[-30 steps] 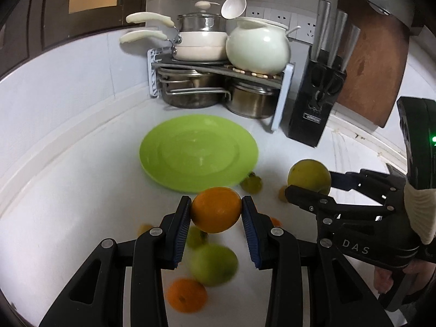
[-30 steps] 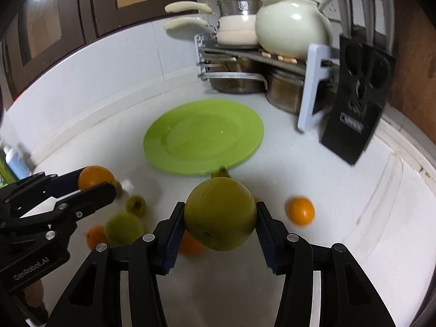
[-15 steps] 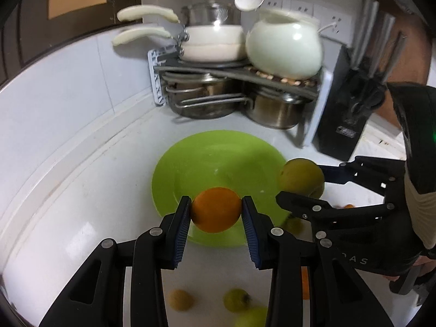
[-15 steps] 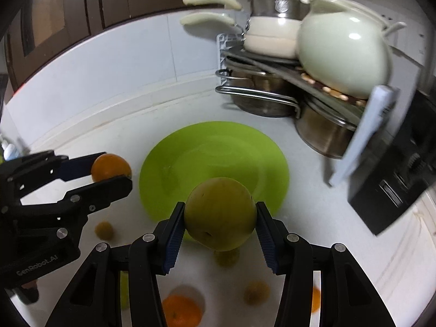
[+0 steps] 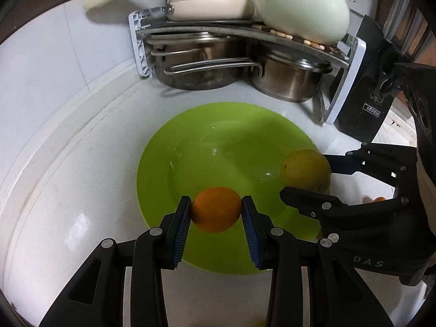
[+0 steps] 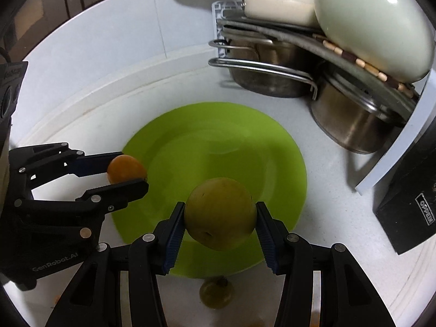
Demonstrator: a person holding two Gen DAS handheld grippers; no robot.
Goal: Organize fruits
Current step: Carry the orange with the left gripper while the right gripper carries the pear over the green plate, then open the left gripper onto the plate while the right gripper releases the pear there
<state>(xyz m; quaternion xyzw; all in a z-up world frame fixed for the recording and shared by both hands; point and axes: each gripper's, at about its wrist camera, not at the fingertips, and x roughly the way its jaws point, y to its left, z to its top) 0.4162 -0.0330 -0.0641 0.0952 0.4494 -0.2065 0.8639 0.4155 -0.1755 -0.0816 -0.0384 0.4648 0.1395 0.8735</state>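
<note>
My left gripper (image 5: 216, 212) is shut on an orange (image 5: 216, 209), held over the near part of the green plate (image 5: 239, 147). My right gripper (image 6: 220, 219) is shut on a larger yellow-green fruit (image 6: 220, 212), also above the plate (image 6: 218, 141). In the left wrist view the right gripper (image 5: 305, 175) with its fruit (image 5: 305, 169) hangs over the plate's right rim. In the right wrist view the left gripper (image 6: 126, 170) with the orange (image 6: 126, 167) sits at the plate's left rim. The plate carries no fruit.
A rack (image 5: 245, 27) with steel pots (image 5: 286, 81), a cream pan (image 5: 209, 2) and a cream pot (image 5: 302, 2) stands behind the plate. A black knife block (image 5: 365, 103) is at the right. A small green fruit (image 6: 216, 293) lies on the counter just before the plate.
Both grippers have carried their fruits forward from over the loose fruit on the counter to above the green plate and lower. The plate now fills the middle of both views.
</note>
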